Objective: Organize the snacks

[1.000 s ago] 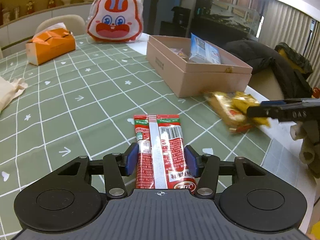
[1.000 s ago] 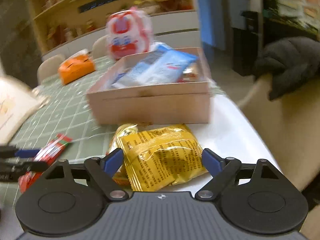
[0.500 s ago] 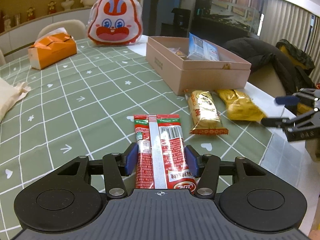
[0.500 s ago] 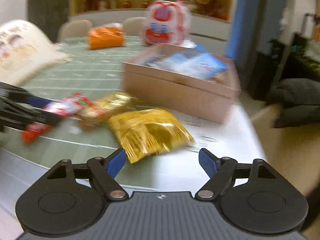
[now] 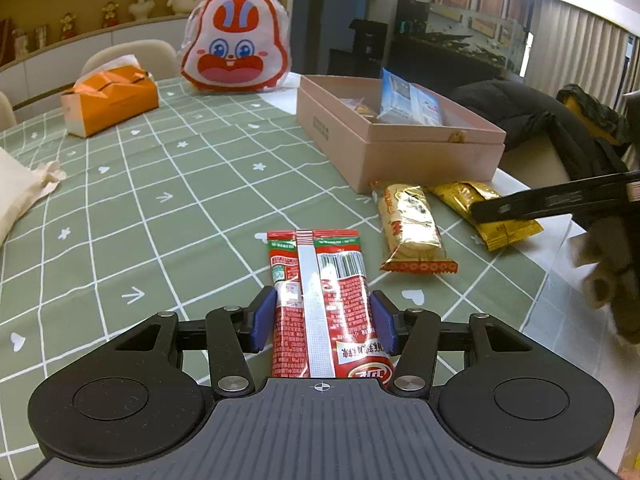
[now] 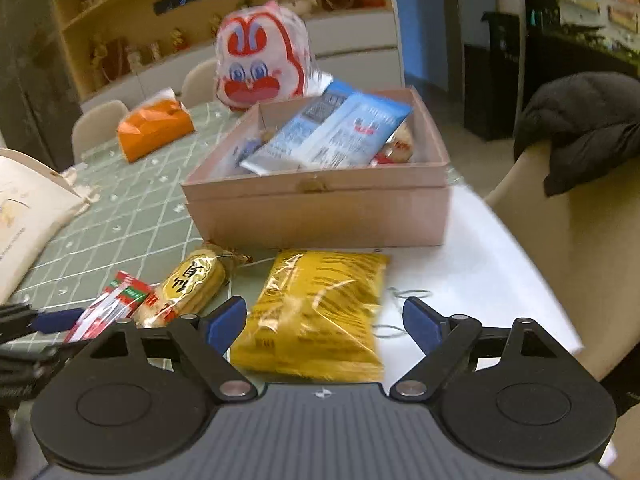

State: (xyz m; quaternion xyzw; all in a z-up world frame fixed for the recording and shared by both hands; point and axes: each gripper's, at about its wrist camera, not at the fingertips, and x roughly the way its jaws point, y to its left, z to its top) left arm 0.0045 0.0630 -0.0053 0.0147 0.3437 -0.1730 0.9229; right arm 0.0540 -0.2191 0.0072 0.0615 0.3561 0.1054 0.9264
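A red snack packet (image 5: 320, 280) lies flat on the green checked tablecloth, and my left gripper (image 5: 322, 320) is shut on its sides. A yellow packet (image 6: 316, 304) lies near the table's right edge between the jaws of my right gripper (image 6: 325, 320). Those jaws are opening, and there is a gap at the right pad. A gold cracker packet (image 5: 410, 228) lies between the red and yellow ones. Behind them stands the open pink box (image 6: 320, 216), holding blue packets (image 6: 332, 132) and small snacks.
An orange tissue box (image 5: 108, 100) and a rabbit-face bag (image 5: 234, 52) stand at the far side. A cream cloth bag (image 5: 20, 188) lies on the left. A chair draped with a dark jacket (image 6: 580, 128) stands just past the right edge.
My right gripper drew back from the yellow packet, then came in close over it again with wider jaws. The left gripper and the red packet have stayed put.
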